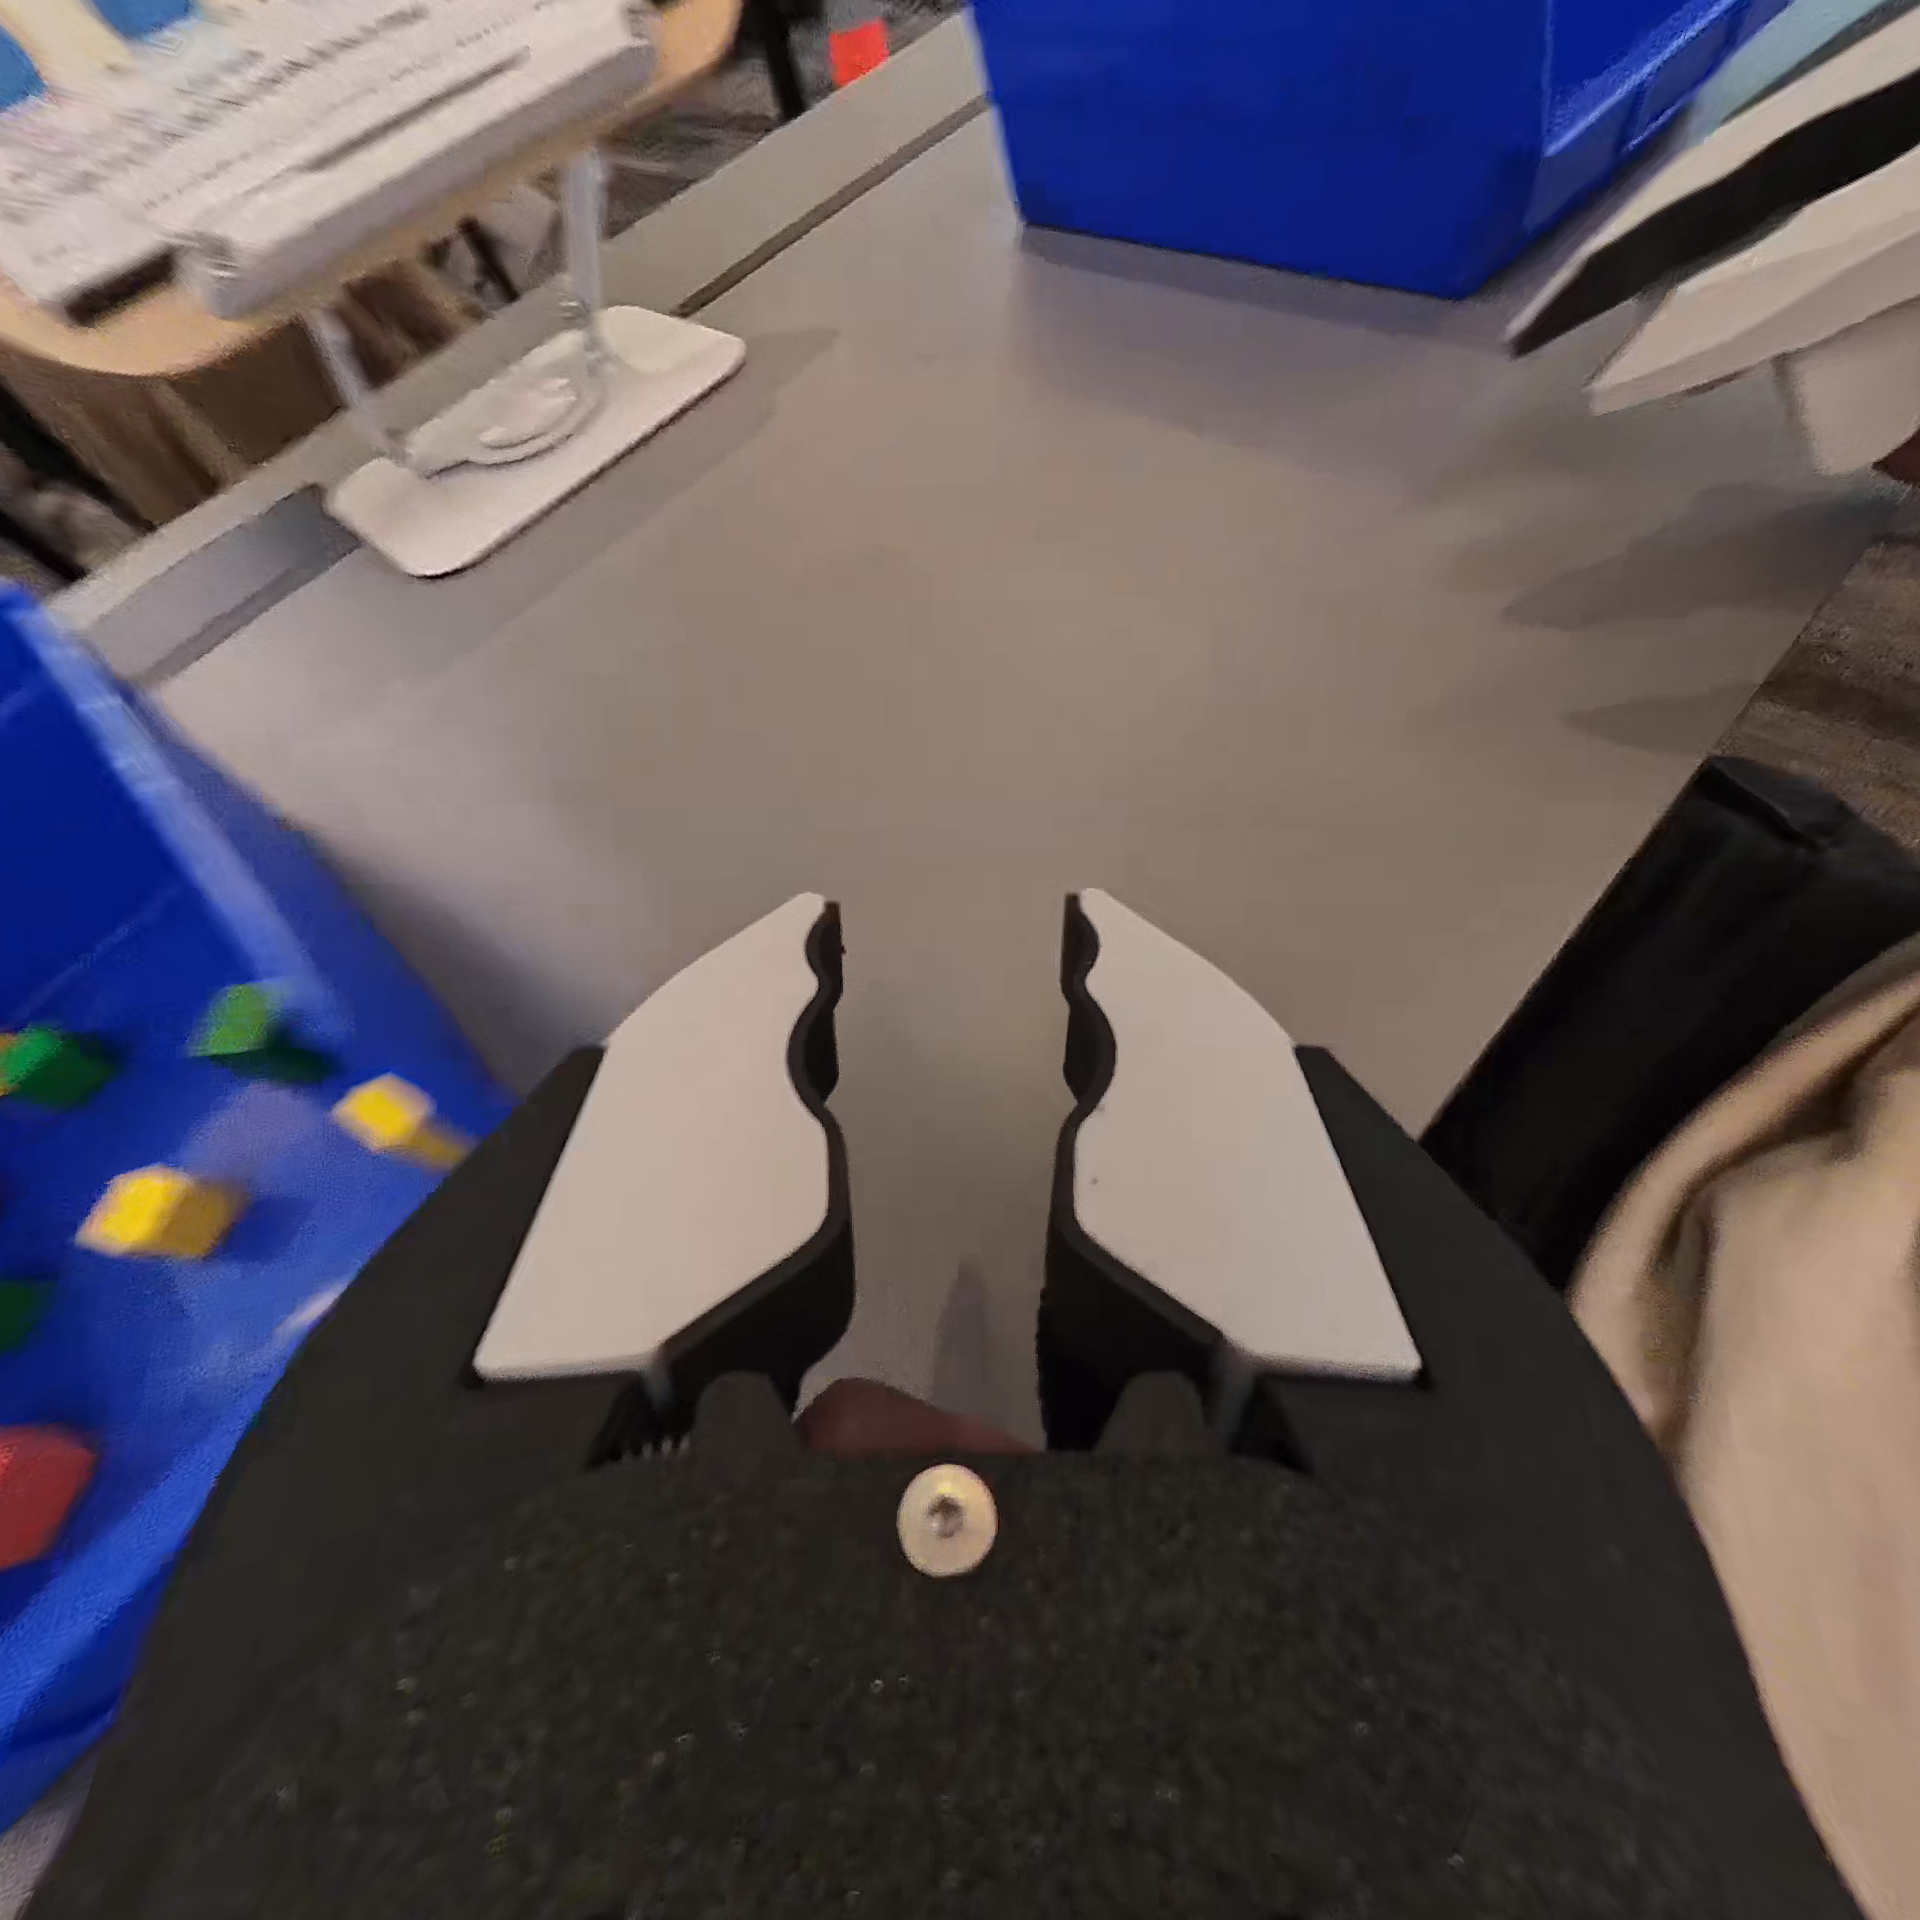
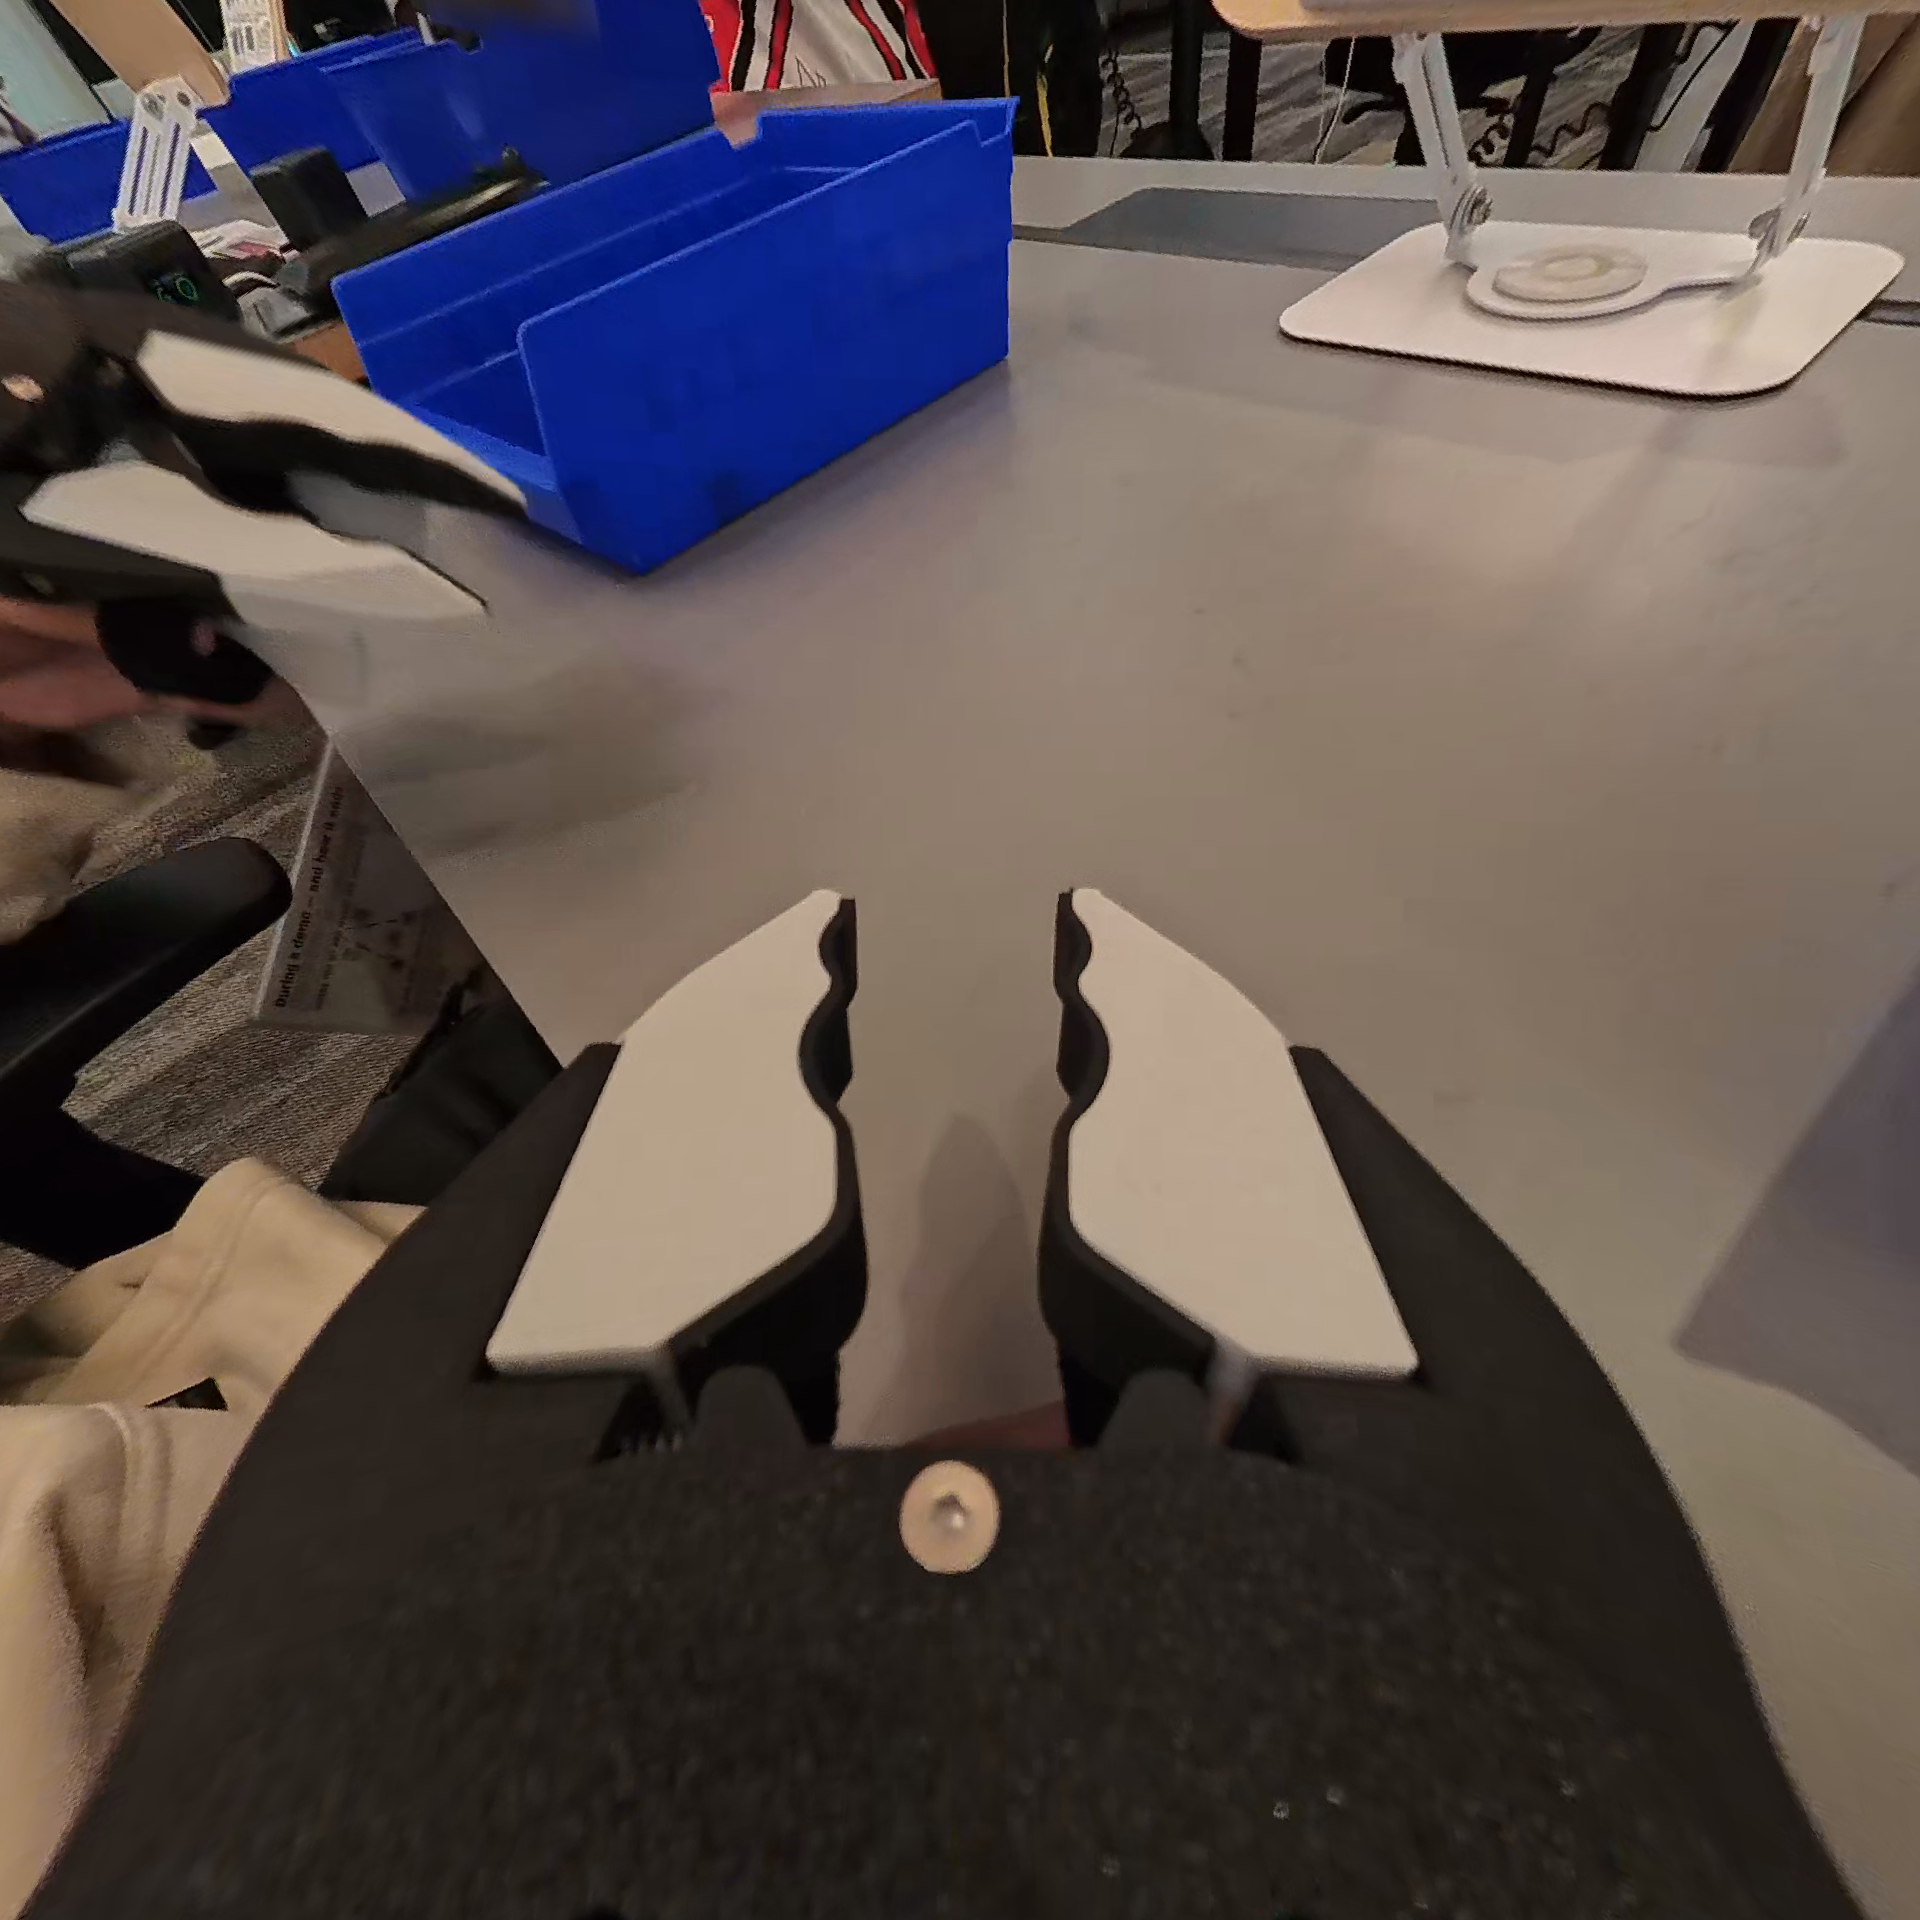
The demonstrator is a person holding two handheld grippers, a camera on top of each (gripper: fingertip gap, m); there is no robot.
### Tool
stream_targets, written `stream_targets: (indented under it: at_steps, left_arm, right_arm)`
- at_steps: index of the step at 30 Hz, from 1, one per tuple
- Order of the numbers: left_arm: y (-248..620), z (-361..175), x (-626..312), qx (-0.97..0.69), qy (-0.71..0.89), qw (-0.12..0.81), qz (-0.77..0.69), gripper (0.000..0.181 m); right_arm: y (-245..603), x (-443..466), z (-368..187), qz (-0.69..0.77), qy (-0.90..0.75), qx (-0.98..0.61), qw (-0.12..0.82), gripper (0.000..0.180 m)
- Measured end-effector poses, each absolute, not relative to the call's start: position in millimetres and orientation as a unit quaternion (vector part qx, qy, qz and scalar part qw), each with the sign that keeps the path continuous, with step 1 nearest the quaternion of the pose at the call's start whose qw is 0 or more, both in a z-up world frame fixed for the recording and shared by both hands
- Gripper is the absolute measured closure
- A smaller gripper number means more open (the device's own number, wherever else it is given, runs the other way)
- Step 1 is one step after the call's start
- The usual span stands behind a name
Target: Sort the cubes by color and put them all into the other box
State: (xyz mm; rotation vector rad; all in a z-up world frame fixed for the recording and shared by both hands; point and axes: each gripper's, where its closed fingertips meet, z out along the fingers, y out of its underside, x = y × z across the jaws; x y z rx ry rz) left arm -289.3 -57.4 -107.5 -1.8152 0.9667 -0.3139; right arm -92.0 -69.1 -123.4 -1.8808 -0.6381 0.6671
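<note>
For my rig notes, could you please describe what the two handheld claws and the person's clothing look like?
Both the left claw and right claw have white-topped fingers with wavy black inner pads, on a textured black body with a silver screw. The sleeve is cream fabric.

The middle of the grey table (image 2: 1299, 644) lies bare, so there is wide free room between the blue box with cubes (image 1: 125, 852) at the left and the other blue box (image 2: 727, 343), whose top is open and whose inside shows nothing. The white stand base (image 2: 1590, 307) takes the far right part of the table, with its tilted legs rising over it. The left gripper (image 2: 488, 551) hangs just before the other blue box, partly blocking this way.
</note>
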Motion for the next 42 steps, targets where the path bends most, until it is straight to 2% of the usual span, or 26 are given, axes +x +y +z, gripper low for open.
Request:
stream_targets:
  at_steps: [4,8,11,18,22,23,26,28,31,36,38,42]
  left_arm:
    - [-23.3,-76.1,-383.6,-0.782,0.432,0.448,0.012,0.144]
    - [22.2,-83.7,-481.2,-0.805,0.513,0.257,0.153,0.143]
    - [47.2,-104.8,-514.7,-0.827,0.528,0.124,0.150,0.141]
    - [71.8,-151.7,-548.3,-0.817,0.540,-0.089,0.180,0.137]
    - [77.2,-172.0,-561.0,-0.816,0.527,-0.139,0.190,0.138]
    - [78.2,-177.1,-562.9,-0.818,0.522,-0.147,0.190,0.151]
    - [74.2,-180.1,-564.1,-0.818,0.517,-0.170,0.185,0.151]
    - [76.2,-170.1,-555.0,-0.820,0.528,-0.132,0.176,0.151]
    - [81.9,-138.0,-527.4,-0.830,0.536,0.001,0.154,0.151]
    - [64.8,-70.0,-442.8,-0.774,0.523,0.356,0.008,0.151]
    - [48.6,-53.2,-419.0,-0.735,0.490,0.464,-0.061,0.151]
    - [17.8,-60.1,-396.6,-0.697,0.449,0.544,-0.129,0.151]
  right_arm:
    - [-70.1,-92.9,-122.2,0.288,-0.263,-0.777,0.494,0.144]
    - [-69.9,-97.2,-127.0,0.297,-0.271,-0.779,0.481,0.144]
    - [-71.3,-100.7,-132.2,0.302,-0.279,-0.782,0.469,0.145]
    - [-73.6,-97.4,-131.8,0.301,-0.287,-0.779,0.469,0.146]
    - [-72.6,-92.1,-132.3,0.309,-0.280,-0.781,0.465,0.146]
    - [-72.1,-91.5,-131.9,0.313,-0.278,-0.780,0.465,0.146]
    - [-71.3,-90.8,-131.3,0.320,-0.276,-0.780,0.461,0.147]
    - [-71.0,-89.7,-130.4,0.318,-0.275,-0.781,0.462,0.147]
    - [-69.8,-87.3,-126.5,0.316,-0.272,-0.778,0.469,0.148]
    - [-65.6,-81.1,-121.8,0.317,-0.261,-0.776,0.479,0.148]
    - [-63.6,-79.6,-118.6,0.328,-0.251,-0.772,0.483,0.148]
    - [-61.1,-84.2,-107.9,0.394,-0.219,-0.753,0.479,0.148]
